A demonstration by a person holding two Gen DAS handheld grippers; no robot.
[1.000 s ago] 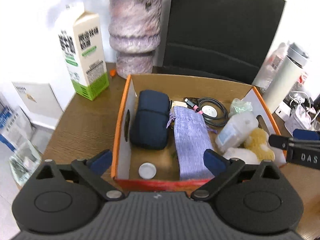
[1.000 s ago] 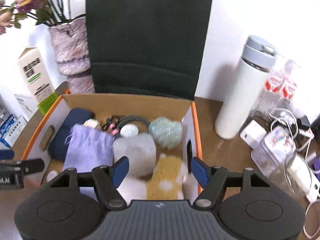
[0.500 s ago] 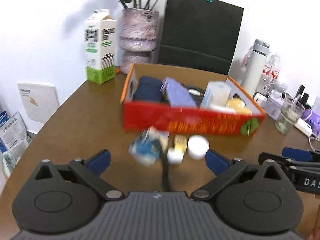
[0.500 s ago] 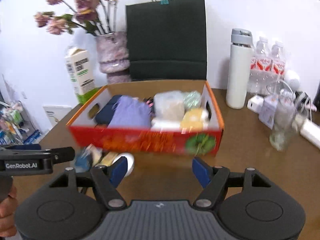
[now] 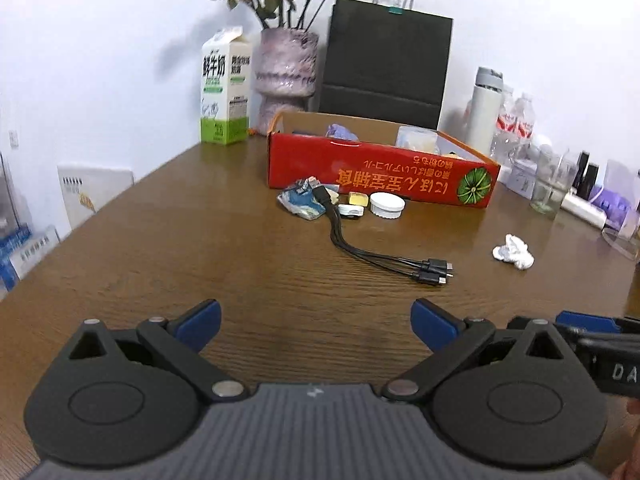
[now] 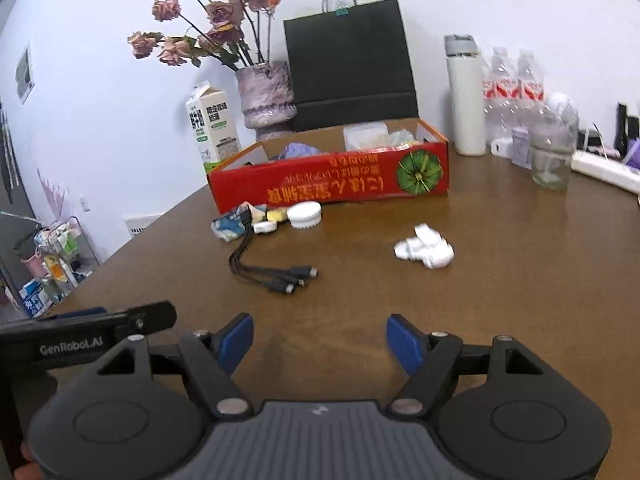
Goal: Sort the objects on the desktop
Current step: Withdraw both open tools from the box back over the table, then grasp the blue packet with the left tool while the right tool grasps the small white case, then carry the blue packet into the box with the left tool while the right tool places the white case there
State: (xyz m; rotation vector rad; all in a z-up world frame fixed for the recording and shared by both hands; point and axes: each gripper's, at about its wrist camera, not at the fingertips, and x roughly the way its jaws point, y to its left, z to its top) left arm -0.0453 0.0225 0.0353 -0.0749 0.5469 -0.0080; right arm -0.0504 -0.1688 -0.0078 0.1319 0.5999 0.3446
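A red cardboard box (image 5: 380,172) (image 6: 332,184) with several items inside stands on the brown table. In front of it lie a blue crumpled packet (image 5: 302,199) (image 6: 230,226), a yellow block (image 5: 358,199), a small white piece (image 5: 351,210), a white round lid (image 5: 387,204) (image 6: 304,214) and a black multi-plug cable (image 5: 384,258) (image 6: 272,274). A crumpled white tissue (image 5: 513,252) (image 6: 425,249) lies to the right. My left gripper (image 5: 316,322) and right gripper (image 6: 320,340) are both open and empty, low over the near table, well back from these things.
Behind the box stand a milk carton (image 5: 225,88) (image 6: 212,128), a flower vase (image 5: 285,76) (image 6: 267,94) and a black paper bag (image 5: 388,64) (image 6: 350,64). At the right are a white flask (image 6: 464,96), water bottles (image 6: 516,88), a glass (image 5: 550,190) (image 6: 554,160) and a power strip (image 6: 604,170).
Both grippers have pulled back from above the box's inside and dropped low over the near table. The loose items in front of the box have come into view.
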